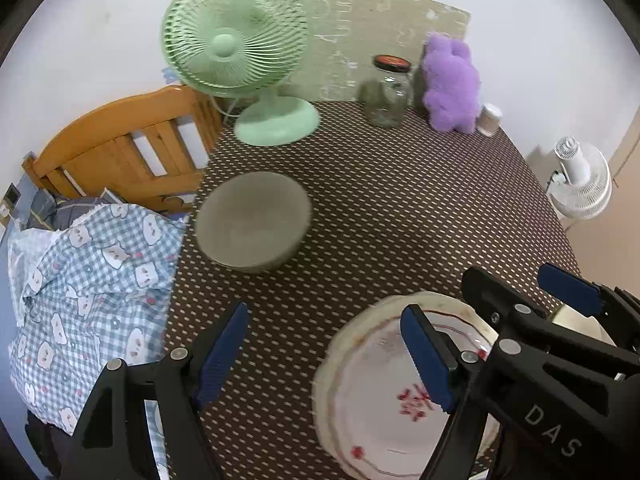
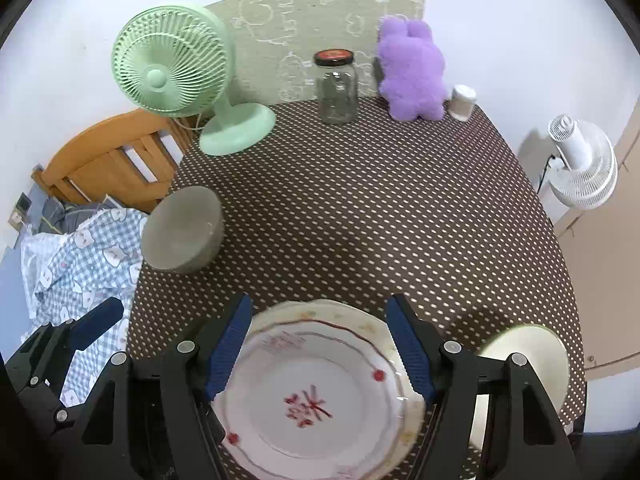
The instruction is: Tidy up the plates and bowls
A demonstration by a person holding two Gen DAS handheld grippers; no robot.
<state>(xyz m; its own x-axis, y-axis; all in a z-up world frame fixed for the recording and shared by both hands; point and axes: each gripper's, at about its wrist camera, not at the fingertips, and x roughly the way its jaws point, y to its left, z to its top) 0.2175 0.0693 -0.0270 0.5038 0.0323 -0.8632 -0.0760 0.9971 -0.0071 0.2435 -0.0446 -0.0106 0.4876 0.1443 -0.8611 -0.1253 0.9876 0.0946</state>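
One grey bowl (image 2: 182, 234) sits at the left edge of the dotted table (image 2: 360, 200), nothing visible inside it. At bottom centre lie stacked plates (image 2: 316, 396), seemingly two, the top one white with red flower marks. One cream plate (image 2: 536, 364) lies lower right. The left gripper (image 1: 324, 356) and right gripper (image 2: 320, 352) hover with jaws apart, gripping nothing. One lidded glass jar (image 2: 336, 88) stands at upper centre.

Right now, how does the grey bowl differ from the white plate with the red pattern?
The grey bowl is plain, deep and matte; the white plate is shallow, glossy and carries red markings. The bowl sits by the table's left edge, the plate at the near edge on a cream plate. Both are round, upright and ungripped.
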